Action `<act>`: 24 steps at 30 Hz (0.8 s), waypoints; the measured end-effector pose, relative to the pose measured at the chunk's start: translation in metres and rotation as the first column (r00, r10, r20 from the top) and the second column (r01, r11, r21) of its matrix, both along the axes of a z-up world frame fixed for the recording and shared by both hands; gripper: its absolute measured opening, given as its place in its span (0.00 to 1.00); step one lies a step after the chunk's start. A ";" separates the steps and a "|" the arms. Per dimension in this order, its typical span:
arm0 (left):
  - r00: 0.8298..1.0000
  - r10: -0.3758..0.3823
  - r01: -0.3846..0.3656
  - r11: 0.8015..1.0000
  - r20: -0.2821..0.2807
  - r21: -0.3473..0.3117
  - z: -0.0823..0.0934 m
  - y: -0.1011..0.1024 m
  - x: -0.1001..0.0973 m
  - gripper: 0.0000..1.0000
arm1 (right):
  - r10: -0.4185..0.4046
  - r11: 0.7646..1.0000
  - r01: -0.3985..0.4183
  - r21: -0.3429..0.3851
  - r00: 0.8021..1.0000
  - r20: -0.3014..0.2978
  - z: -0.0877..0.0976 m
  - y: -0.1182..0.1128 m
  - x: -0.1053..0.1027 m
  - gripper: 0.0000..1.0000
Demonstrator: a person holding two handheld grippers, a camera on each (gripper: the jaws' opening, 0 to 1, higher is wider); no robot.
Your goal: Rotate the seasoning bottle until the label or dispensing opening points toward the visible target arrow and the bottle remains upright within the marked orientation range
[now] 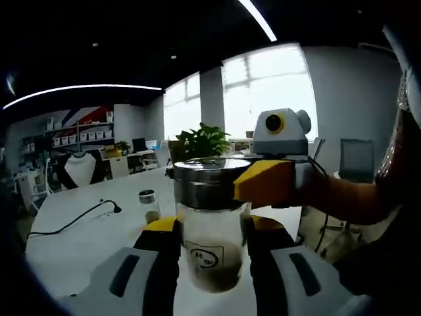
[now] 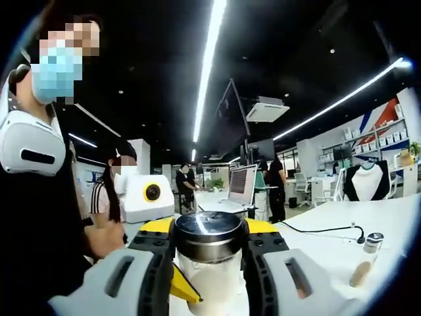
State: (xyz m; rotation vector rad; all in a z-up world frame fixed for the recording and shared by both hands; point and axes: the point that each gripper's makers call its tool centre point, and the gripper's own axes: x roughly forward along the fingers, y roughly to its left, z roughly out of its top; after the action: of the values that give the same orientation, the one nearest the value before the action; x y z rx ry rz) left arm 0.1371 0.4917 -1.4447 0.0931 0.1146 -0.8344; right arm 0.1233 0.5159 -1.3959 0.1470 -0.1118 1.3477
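Observation:
A glass seasoning bottle [image 1: 209,237] with a steel lid [image 1: 207,181] stands upright above the white table [image 1: 85,243]. Its label [image 1: 205,257] with dark characters faces the left gripper view, and brown seasoning lies at its bottom. My left gripper [image 1: 214,260] is shut on the glass body. My right gripper [image 1: 266,181] reaches in from the right, its yellow jaw against the lid. In the right gripper view, my right gripper [image 2: 209,260] is shut on the lid [image 2: 209,232]. The left gripper's yellow jaw tip [image 2: 181,286] shows below beside the glass.
A second small shaker [image 1: 149,204] [image 2: 367,257] stands on the table beside a black cable [image 1: 72,220] [image 2: 322,230]. A potted plant [image 1: 200,141] is behind. A laptop [image 2: 240,184] sits further back. A person [image 2: 39,164] is close on the left.

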 end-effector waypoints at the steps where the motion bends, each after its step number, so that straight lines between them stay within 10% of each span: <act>1: 0.999 0.032 -0.032 0.999 0.008 0.021 -0.001 0.003 0.004 0.42 | -0.031 0.999 0.031 -0.007 0.999 0.008 -0.002 0.000 0.002 0.36; 12: 0.975 0.219 -0.222 0.972 0.041 0.080 -0.006 0.017 0.018 0.42 | -0.336 0.941 0.337 -0.025 0.940 0.052 -0.005 0.011 0.019 0.37; 24: 0.994 0.096 -0.099 0.993 0.049 0.059 -0.001 0.013 0.005 0.42 | -0.112 0.992 0.114 -0.047 0.992 0.051 -0.002 0.012 0.002 0.35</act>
State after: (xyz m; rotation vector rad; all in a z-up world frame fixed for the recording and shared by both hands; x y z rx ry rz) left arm 0.1421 0.5042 -1.4458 0.1628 0.1006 -0.7313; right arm 0.1248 0.5277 -1.3982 0.0648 -0.1250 1.2402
